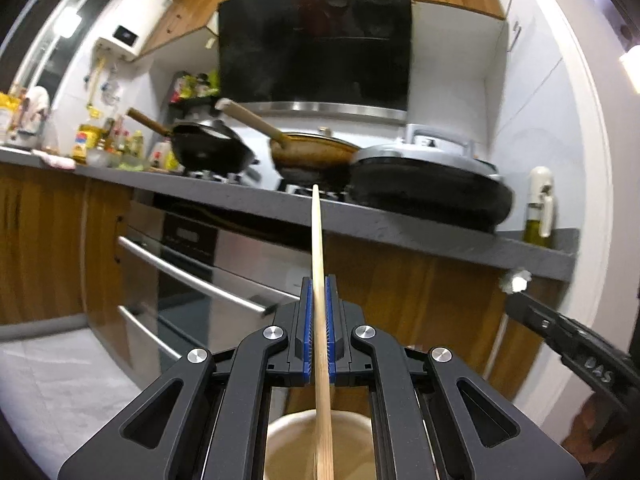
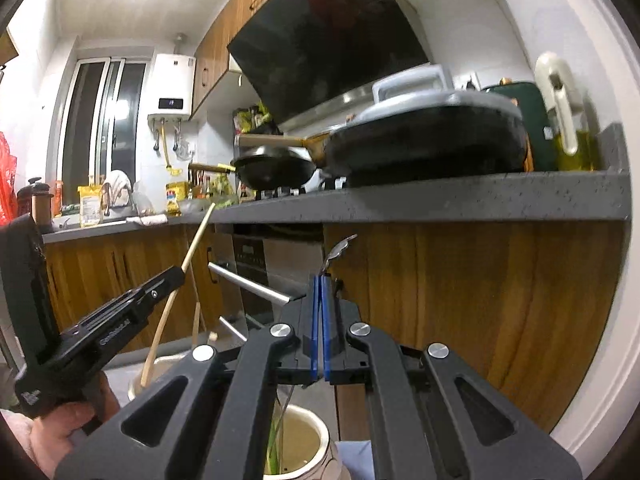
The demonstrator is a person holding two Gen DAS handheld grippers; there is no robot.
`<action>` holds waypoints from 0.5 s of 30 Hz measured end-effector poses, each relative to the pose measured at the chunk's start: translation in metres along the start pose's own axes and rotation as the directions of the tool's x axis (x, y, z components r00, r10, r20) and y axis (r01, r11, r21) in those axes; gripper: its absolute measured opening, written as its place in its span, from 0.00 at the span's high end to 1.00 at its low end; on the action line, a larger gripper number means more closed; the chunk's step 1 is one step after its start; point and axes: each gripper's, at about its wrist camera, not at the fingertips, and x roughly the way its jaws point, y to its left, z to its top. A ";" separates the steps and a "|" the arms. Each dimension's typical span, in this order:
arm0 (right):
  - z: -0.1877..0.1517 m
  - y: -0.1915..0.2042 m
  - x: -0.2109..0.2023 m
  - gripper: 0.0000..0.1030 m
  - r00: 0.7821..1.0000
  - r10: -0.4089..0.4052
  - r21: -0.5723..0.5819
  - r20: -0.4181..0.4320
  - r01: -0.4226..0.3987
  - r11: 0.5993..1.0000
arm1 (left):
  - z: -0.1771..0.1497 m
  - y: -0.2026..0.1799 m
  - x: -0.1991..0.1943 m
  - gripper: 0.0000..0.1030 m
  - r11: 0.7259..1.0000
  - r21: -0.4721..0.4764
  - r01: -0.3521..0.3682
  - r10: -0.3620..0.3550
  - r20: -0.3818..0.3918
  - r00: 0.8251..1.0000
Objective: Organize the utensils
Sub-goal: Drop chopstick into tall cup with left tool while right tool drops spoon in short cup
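Note:
My left gripper [image 1: 319,280] is shut on a long wooden chopstick [image 1: 318,240] that points up and forward; its lower end reaches into a beige utensil holder [image 1: 288,424] right below the jaws. The same chopstick [image 2: 196,240] and the left gripper [image 2: 176,272] show at the left of the right wrist view, over a cup [image 2: 136,388]. My right gripper [image 2: 321,280] is shut on a thin metal utensil [image 2: 338,250] whose curved handle end sticks up past the jaws. A cream utensil jar [image 2: 320,432] stands below it. The right gripper [image 1: 520,300] shows at the right of the left wrist view.
A grey countertop [image 1: 400,228] runs ahead with a stove, a black pan [image 1: 212,148], a brown pan [image 1: 312,156] and a lidded black pan [image 1: 432,188]. An oil bottle [image 1: 538,216] stands at its right end. An oven with steel handles [image 1: 192,276] sits underneath.

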 end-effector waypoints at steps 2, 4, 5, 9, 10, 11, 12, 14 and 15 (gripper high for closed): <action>-0.004 0.003 0.004 0.99 1.000 0.009 -0.008 -0.022 -0.010 1.000 | -0.005 0.005 0.003 0.94 1.000 -0.011 0.003 -0.004 -0.021 1.000; -0.008 0.005 0.007 0.99 0.999 0.014 -0.023 -0.040 -0.015 1.000 | -0.009 0.007 -0.001 0.94 1.000 -0.008 0.010 -0.010 -0.031 0.999; -0.009 0.006 0.009 0.99 0.999 0.016 -0.029 -0.052 -0.017 0.999 | -0.009 0.007 -0.005 0.94 1.000 -0.002 0.013 -0.013 -0.033 0.999; -0.015 0.003 0.014 0.99 0.996 0.022 -0.025 -0.089 -0.024 0.999 | -0.009 0.007 -0.029 0.94 1.000 0.018 0.015 -0.014 -0.045 0.999; -0.017 0.003 0.014 0.99 0.995 0.020 -0.027 -0.097 -0.023 0.999 | -0.009 0.007 -0.035 0.94 1.000 0.023 0.012 -0.011 -0.060 0.998; -0.020 0.004 0.013 0.99 0.994 0.019 -0.031 -0.104 -0.022 0.999 | -0.011 0.005 -0.040 0.94 0.999 0.036 0.000 0.002 -0.076 0.997; -0.023 0.004 0.012 0.99 0.993 0.015 -0.039 -0.113 -0.020 0.999 | -0.012 0.002 -0.043 0.94 0.999 0.053 -0.010 0.015 -0.089 0.996; -0.028 0.004 0.012 0.99 0.991 0.010 -0.045 -0.132 -0.017 0.999 | -0.017 -0.003 -0.051 0.94 0.995 0.097 -0.037 0.048 -0.114 0.992; -0.031 0.004 0.013 0.99 0.990 0.009 -0.047 -0.142 -0.016 0.999 | -0.019 -0.004 -0.055 0.94 0.994 0.106 -0.039 0.052 -0.119 0.991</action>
